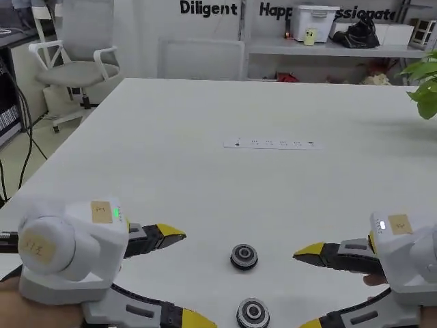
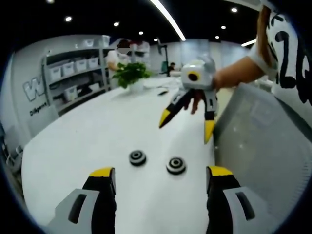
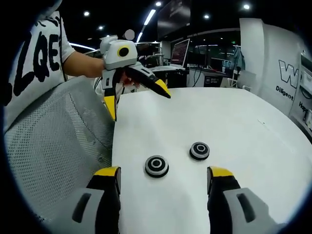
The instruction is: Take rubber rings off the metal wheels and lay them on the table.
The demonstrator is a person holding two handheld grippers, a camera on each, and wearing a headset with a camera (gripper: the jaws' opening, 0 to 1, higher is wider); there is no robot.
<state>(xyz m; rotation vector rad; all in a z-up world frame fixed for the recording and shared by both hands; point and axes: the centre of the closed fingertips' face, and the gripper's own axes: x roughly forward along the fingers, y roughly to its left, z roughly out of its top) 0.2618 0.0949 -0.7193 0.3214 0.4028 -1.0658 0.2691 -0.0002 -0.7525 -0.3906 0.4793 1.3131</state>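
Head view | we note far wheel [image 1: 244, 256] and near wheel [image 1: 253, 313], rubber rings [image 1: 234, 257] on, lying on white table [image 1: 205, 178] between grippers | left gripper [image 1: 188, 277] jaws apart, empty | right gripper [image 1: 304, 289] jaws apart, empty

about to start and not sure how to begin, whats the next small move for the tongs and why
Probably ease the right tongs forward and close them on the nearer wheel, which lies just ahead of them. Both they and the left tongs are open and hold nothing. That wheel and the farther wheel lie flat on the table between them, touched by neither.
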